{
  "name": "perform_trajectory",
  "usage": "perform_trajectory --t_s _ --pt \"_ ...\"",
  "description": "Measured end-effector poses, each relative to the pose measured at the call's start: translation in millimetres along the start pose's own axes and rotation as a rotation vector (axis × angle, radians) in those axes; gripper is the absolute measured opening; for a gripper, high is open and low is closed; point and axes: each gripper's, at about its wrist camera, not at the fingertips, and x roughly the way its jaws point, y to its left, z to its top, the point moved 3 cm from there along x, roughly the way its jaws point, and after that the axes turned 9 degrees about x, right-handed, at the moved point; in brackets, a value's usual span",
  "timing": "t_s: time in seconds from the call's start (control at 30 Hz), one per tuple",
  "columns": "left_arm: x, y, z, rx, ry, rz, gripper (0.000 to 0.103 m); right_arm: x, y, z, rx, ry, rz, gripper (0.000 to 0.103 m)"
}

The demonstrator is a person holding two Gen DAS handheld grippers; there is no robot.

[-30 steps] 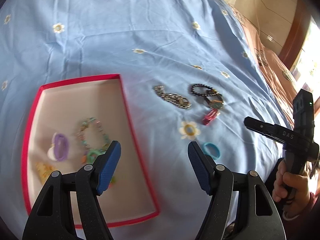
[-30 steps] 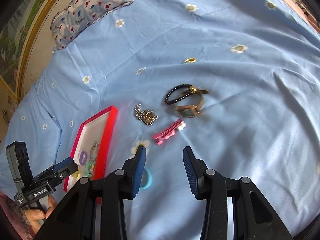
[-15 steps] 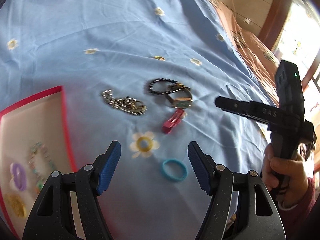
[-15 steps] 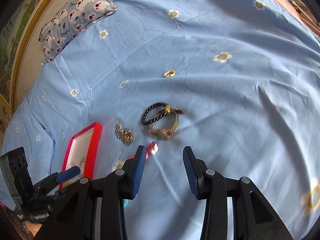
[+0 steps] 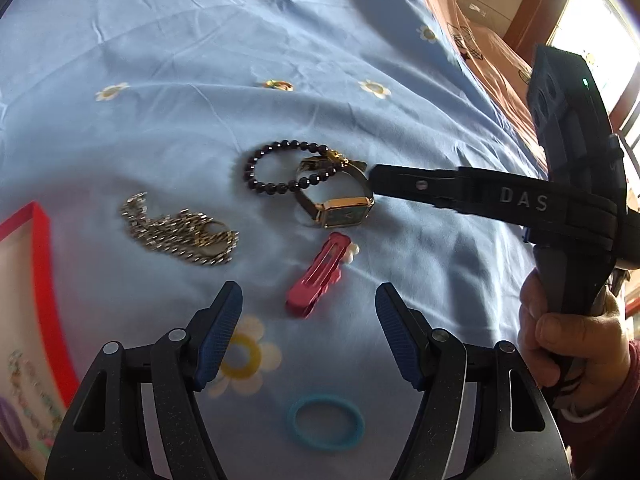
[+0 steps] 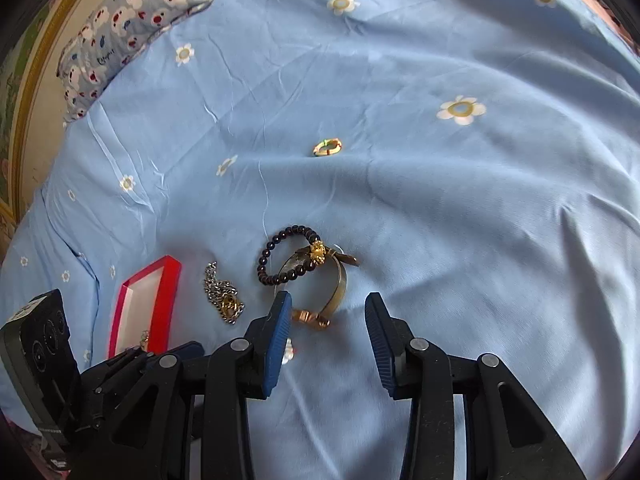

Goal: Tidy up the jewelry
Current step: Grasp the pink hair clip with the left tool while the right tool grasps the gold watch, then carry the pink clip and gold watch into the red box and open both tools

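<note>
Partly hidden: watch (image 6: 334,292) behind right gripper (image 6: 326,320).

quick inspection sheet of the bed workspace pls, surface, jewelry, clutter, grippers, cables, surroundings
surface: blue flowered bedsheet, wrinkled
job's things: red box partly filled at the left; loose on the sheet are a chain, bead bracelet overlapping a gold watch, red hair clip, teal hair tie and a small ring farther off
clutter: nothing seen
grippers: left hand-held gripper open, empty, above the hair clip; right hand-held gripper open, empty, near the watch
cables: nothing seen
surroundings: patterned pillow at the bed's far corner; bright window at one side
</note>
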Motion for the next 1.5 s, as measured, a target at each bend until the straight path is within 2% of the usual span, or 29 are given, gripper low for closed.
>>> perform_trajectory --t_s 0.03,0.13,0.2,0.23,0.27,0.33,0.47,1.0,1.5 --pt "3.6 -0.5 0.5 0.003 0.004 0.0 0.066 4.2 0.6 0.9 -0.004 0.007 -0.004 0.039" --pt "14.9 -0.9 0.7 0.004 0.026 -0.015 0.044 16.6 -0.1 2.7 -0.01 0.025 -0.02 0.038" --pt "18.2 -1.0 0.0 0.009 0.028 -0.019 0.026 22.8 -1.4 3.6 -0.012 0.027 -0.026 0.036" --pt "18.0 -1.1 -0.5 0.011 0.026 -0.02 0.021 24.7 -1.4 4.3 -0.016 0.025 -0.032 0.032" --pt "17.4 -0.8 -0.9 0.01 0.024 -0.027 0.015 25.4 -1.2 4.6 -0.021 0.022 -0.042 0.024" --pt "14.6 0.4 -3.0 -0.002 0.016 -0.038 0.015 26.3 -1.2 3.4 -0.027 0.027 -0.05 0.009" --pt "5.5 6.5 -10.0 -0.029 0.002 -0.042 0.015 23.2 0.4 -1.3 -0.038 0.028 -0.05 0.004" --pt "-66.2 36.9 -56.6 -0.164 -0.094 -0.01 0.015 -20.4 20.5 -59.0 -0.04 0.046 0.057 0.004" --pt "-123.7 63.7 -97.0 -0.236 -0.17 0.059 0.015 -37.2 57.4 -81.5 -0.096 0.049 0.117 0.004"
